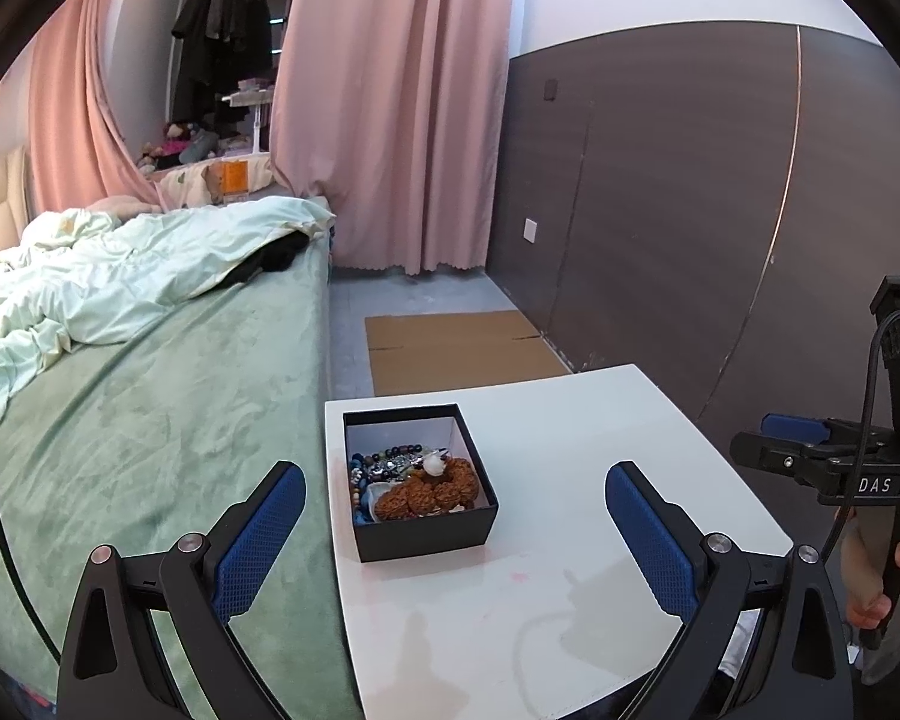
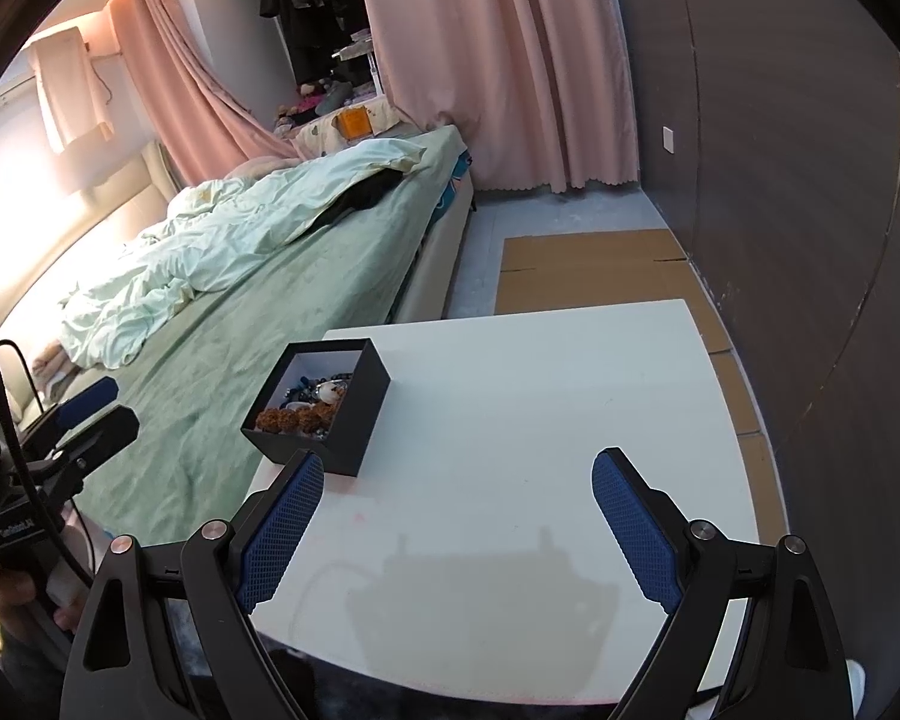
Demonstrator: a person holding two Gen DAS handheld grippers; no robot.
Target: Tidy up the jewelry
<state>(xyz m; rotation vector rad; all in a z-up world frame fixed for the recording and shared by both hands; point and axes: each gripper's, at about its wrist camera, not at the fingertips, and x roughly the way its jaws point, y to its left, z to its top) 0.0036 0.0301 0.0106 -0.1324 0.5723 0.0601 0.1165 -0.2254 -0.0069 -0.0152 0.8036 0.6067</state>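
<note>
A black open box (image 1: 421, 531) (image 2: 354, 420) stands near the left edge of a white table (image 1: 600, 480) (image 2: 540, 408). It holds a brown knobbly bead bracelet (image 1: 429, 493) (image 2: 297, 418), dark and coloured beads (image 1: 384, 459) and a white piece (image 1: 433, 466). My left gripper (image 1: 455, 483) hovers open above the near side of the table, with the box between its blue pads. My right gripper (image 2: 457, 468) is open too, to the right of the box, with nothing in it. Each gripper shows at the edge of the other's view, held by a hand (image 1: 876, 606) (image 2: 12, 594).
A bed with a green cover (image 1: 150, 420) (image 2: 240, 312) and a crumpled pale duvet (image 1: 120, 270) lies against the table's left side. Flat cardboard (image 1: 456, 348) (image 2: 594, 270) covers the floor beyond the table. A dark panelled wall (image 1: 690, 210) runs on the right; pink curtains (image 1: 390, 108) hang at the back.
</note>
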